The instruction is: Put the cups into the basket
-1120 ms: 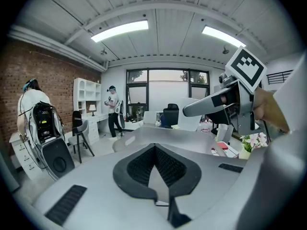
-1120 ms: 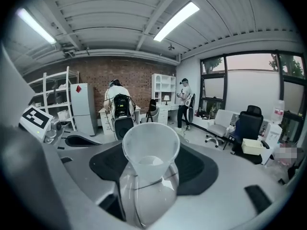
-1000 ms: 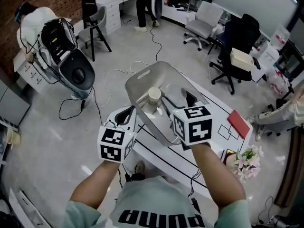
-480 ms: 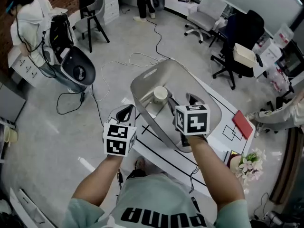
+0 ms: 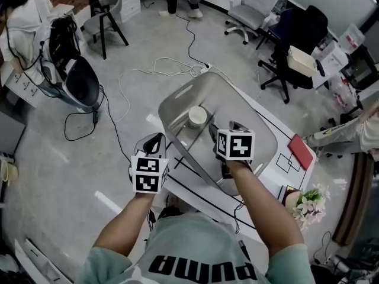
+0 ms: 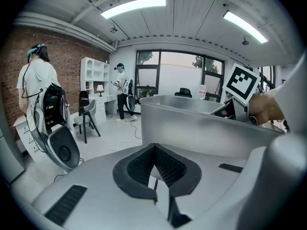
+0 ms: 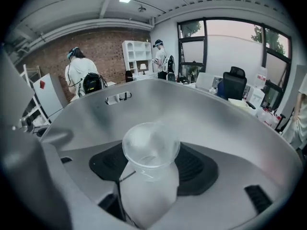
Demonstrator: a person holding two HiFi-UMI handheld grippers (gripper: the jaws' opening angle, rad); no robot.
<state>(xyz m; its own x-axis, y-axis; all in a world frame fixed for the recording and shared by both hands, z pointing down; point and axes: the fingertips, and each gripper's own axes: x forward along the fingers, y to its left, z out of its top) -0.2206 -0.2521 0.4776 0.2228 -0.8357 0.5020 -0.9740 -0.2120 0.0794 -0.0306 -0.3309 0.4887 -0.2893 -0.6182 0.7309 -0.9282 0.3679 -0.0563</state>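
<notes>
The right gripper [image 5: 226, 129] is inside the basket [image 5: 177, 93], above its near-right part and pointing down towards the floor of it. In the right gripper view its 2 pads [image 7: 196, 169] stand wide apart and pinch a clear cup [image 7: 151, 152] between them. The cup's open mouth faces away from the camera, towards the basket's inner wall [image 7: 144, 99]. The clear cup is off the basket floor and is carried only by the right gripper [image 7: 151, 176].

The other cup [image 5: 196, 116] is already in the basket. It stands mouth up in the far-left part, close to the far wall and apart from the right gripper.

The basket is a grey tub with a handle slot [image 7: 117, 98] in its far wall. It sits on the far-left end of the white tabletop [image 5: 269, 167], which is marked with black lines.

The left gripper [image 5: 155, 142] is outside the basket, just beside its near-left wall and over the tabletop's near-left edge. In the left gripper view its dark pads [image 6: 139, 169] come together at the tips [image 6: 154, 147], with nothing between them. The basket's outer wall [image 6: 192, 123] rises just ahead of the left gripper and to its right.
</notes>
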